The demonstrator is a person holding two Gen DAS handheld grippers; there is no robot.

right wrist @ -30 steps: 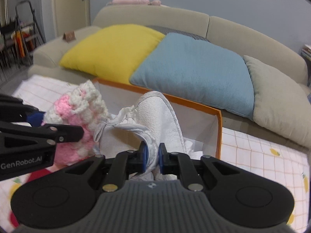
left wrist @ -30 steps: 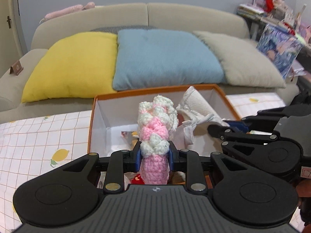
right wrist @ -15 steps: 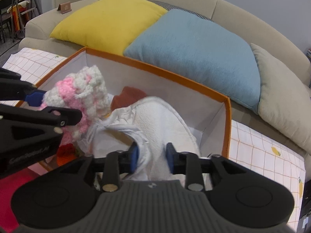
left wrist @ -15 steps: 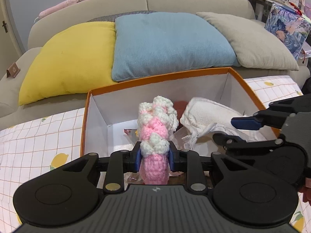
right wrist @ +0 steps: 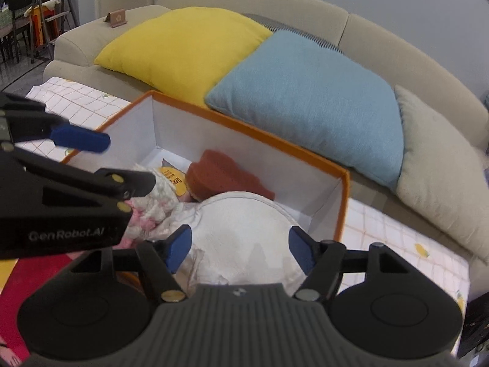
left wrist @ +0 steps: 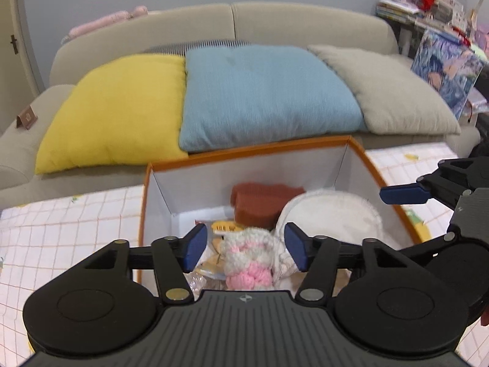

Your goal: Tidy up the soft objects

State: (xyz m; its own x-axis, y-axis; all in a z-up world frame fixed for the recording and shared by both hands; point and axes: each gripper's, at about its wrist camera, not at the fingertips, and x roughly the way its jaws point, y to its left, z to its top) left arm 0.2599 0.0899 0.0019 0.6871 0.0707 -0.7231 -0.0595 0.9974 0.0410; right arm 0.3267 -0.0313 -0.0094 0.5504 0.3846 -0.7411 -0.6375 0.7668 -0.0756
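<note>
An orange-rimmed box with white walls [left wrist: 244, 150] [right wrist: 244, 128] stands on the checked cloth before the sofa. In it lie a pink and white crochet toy [left wrist: 247, 260] [right wrist: 152, 211], a white soft shoe [left wrist: 333, 214] [right wrist: 247, 232] and a rust-brown knit piece [left wrist: 262, 202] [right wrist: 223, 174]. My left gripper [left wrist: 246, 246] is open and empty above the crochet toy. My right gripper [right wrist: 240, 247] is open and empty above the white shoe; it also shows in the left wrist view [left wrist: 406, 195].
A beige sofa [left wrist: 275, 27] behind the box carries a yellow cushion [left wrist: 116, 107], a blue cushion [left wrist: 266, 91] and a grey cushion [left wrist: 388, 91]. A cluttered shelf [left wrist: 428, 9] stands at the right. A red patch [right wrist: 27, 275] lies on the cloth at the left.
Both grippers opened. The crochet toy dropped from the left gripper into the box, and the white shoe left the right gripper and now lies in the box.
</note>
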